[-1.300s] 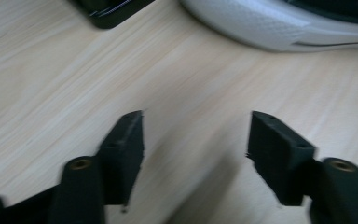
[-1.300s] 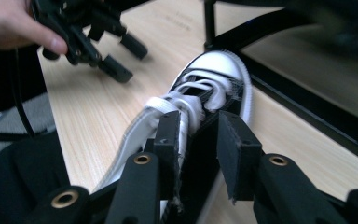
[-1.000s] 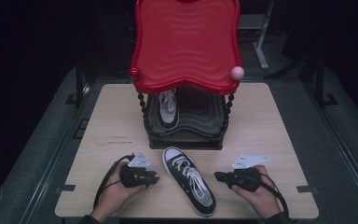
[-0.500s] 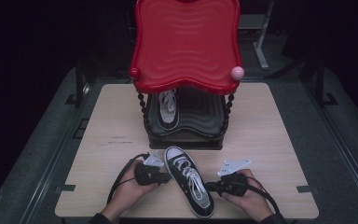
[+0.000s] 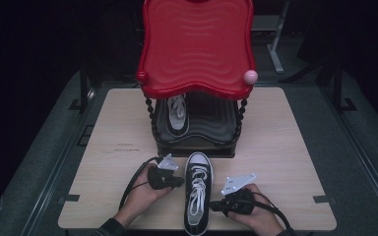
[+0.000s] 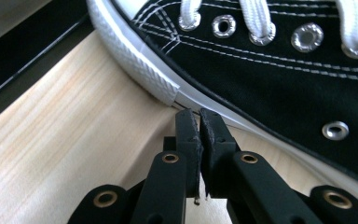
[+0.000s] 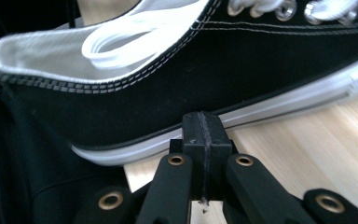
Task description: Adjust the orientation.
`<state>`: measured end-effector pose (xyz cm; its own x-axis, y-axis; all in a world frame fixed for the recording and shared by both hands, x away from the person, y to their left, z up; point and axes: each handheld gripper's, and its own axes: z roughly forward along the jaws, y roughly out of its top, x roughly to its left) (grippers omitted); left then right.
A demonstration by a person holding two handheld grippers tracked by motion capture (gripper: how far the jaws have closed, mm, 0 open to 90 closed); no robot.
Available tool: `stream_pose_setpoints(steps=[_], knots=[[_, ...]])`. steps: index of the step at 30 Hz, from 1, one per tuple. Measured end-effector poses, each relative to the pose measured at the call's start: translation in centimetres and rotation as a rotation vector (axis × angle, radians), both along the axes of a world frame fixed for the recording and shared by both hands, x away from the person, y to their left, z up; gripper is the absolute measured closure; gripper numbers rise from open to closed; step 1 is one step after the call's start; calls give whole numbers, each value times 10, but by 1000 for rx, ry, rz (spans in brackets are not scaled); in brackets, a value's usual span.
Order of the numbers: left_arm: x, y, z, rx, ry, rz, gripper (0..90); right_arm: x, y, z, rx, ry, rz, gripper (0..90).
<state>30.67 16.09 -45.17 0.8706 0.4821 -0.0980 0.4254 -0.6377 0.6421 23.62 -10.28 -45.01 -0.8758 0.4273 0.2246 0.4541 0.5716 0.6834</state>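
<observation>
A black canvas sneaker (image 5: 197, 196) with white laces and a white sole lies on the wooden table (image 5: 285, 147), toe toward the stand. My left gripper (image 5: 180, 182) is shut, its tips against the sneaker's left side. In the left gripper view its closed jaws (image 6: 199, 114) meet the white sole edge of the sneaker (image 6: 284, 70). My right gripper (image 5: 214, 206) is shut too and presses the right side near the heel. In the right gripper view its tips (image 7: 201, 119) touch the sole of the sneaker (image 7: 168, 93). Nothing is held between either pair of jaws.
A two-tier stand with a red wavy top (image 5: 197, 44) rises just beyond the sneaker's toe. A second black sneaker (image 5: 177, 115) rests on its dark lower shelf. A pink ball (image 5: 251, 76) sits at the top's right corner. Bare tabletop lies left and right of the stand.
Both grippers have moved inward to the sneaker's sides. The sneaker has turned from a diagonal lie to pointing straight at the stand.
</observation>
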Motion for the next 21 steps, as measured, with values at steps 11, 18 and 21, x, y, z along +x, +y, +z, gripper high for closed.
stream_pose_setpoints(steps=[11,18,21], knots=[[-13,20,29,-128,-18,-25,557,6,-11,21,127,-55,-103,738],[-31,12,51,-203,-29,-84,417,2,-13,32,218,-109,-136,620],[-33,1,50,-223,-21,-102,401,1,-13,33,232,-120,-148,596]])
